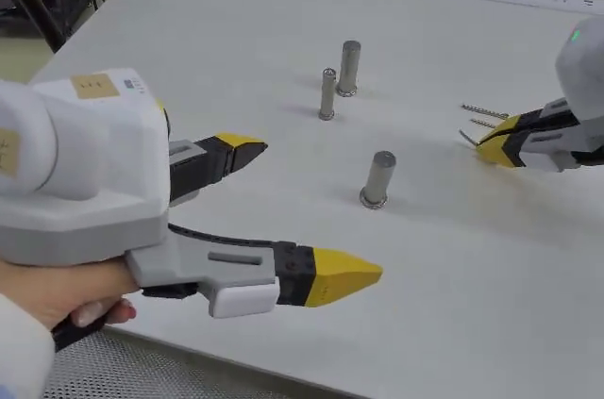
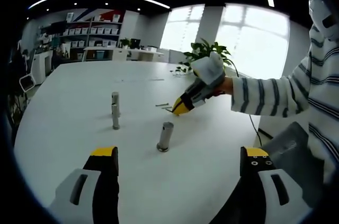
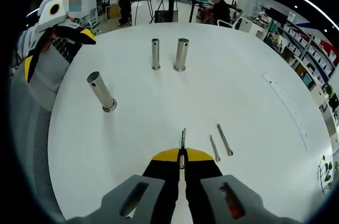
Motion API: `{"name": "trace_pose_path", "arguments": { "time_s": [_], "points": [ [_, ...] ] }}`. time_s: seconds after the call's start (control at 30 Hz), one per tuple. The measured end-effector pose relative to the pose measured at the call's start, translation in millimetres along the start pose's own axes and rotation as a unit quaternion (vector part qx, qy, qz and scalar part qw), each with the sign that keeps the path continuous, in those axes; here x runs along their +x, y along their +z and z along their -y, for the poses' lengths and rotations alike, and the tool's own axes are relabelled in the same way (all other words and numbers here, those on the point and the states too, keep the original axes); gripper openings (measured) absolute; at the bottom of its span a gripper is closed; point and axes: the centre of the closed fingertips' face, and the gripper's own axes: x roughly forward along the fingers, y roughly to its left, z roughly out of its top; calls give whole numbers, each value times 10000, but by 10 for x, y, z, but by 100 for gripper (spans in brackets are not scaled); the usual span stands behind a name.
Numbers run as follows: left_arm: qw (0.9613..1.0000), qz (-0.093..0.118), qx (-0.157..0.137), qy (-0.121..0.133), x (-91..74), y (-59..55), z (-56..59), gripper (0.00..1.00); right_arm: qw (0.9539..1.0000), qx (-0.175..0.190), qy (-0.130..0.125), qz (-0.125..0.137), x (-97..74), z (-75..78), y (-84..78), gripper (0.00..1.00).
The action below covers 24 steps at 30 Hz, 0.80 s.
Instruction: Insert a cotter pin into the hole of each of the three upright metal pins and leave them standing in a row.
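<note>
1. Nearest you, your left gripper (image 1: 316, 210) hangs over the front of the tabletop (image 1: 472, 305), jaws spread wide and holding nothing.
2. Over on the right, your right gripper (image 3: 181, 156) sits low at the tabletop, pressed together on one cotter pin (image 3: 183, 140), whose end pokes out past the tips.
3. Two more cotter pins (image 3: 224, 140) lie loose just beside it.
4. All three metal pins stand upright. The near pin (image 1: 379, 179) is on its own, and the thin pin (image 1: 327, 93) and far pin (image 1: 350, 67) stand close together behind it.
5. No hole shows a cotter pin through it.
6. My read is that you're only at the first pick-up. Three insertions remain, and the near pin looks out of line with the other two.
</note>
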Motion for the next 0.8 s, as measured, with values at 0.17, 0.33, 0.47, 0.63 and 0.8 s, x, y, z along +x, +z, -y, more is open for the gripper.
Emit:
{"name": "trace_pose_path", "arguments": {
  "time_s": [0.17, 0.33, 0.47, 0.63, 0.8],
  "points": [
    [9999, 29, -90, -39, 15, 27, 16, 90, 9991, -115, -193, 347, -201, -53, 121, 0],
    [10000, -4, -48, -39, 34, 58, 21, 90, 9976, -236, -369, 530, -316, -8, 154, 0],
    [9999, -79, -31, -60, 71, 67, 4, 89, 9954, -389, -501, 723, -387, 22, 234, 0],
    [9999, -45, -78, -104, 107, 137, -20, 86, 9913, -540, -673, 997, -534, -37, 348, 0],
    [9998, 56, -170, -116, 145, 218, -57, 82, 9877, -735, -765, 1151, -655, -156, 425, 0]
  ]
}}
